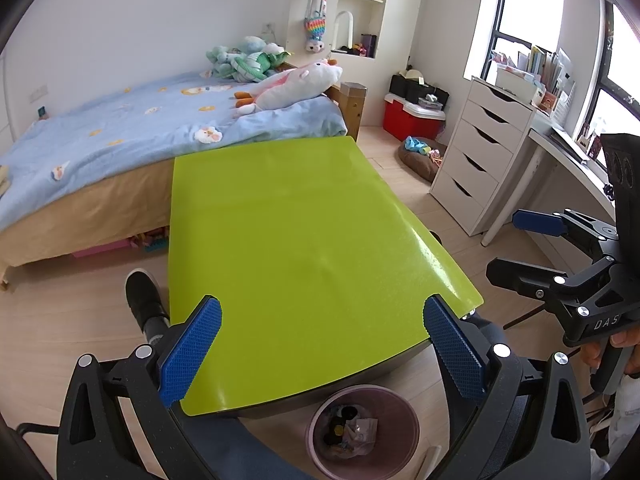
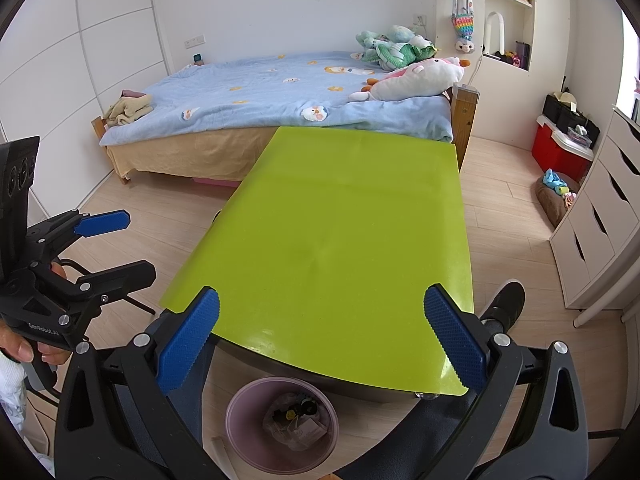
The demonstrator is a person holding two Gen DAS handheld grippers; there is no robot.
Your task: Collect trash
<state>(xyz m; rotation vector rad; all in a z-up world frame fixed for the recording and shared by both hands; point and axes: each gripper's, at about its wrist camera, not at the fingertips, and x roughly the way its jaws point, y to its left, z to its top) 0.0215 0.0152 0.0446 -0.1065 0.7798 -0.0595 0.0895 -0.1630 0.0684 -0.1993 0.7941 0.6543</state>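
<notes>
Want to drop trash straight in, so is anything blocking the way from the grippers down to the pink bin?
Nothing visible does. The pink bin sits open-topped on the floor beside the green table, below the open left hand-held gripper and right hand-held gripper.

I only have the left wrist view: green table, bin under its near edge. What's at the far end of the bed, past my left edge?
Observer: A crumpled pile of beige cloth lies on that corner of the blue blanket.
Operator: Anything by the table's near right corner?
Observer: A black shoe on the person's foot, on the floor beside the green table.
Operator: How does my left hand-held gripper look from outside?
Observer: The left hand-held gripper is open with nothing between its fingers, off the table's left side.
</notes>
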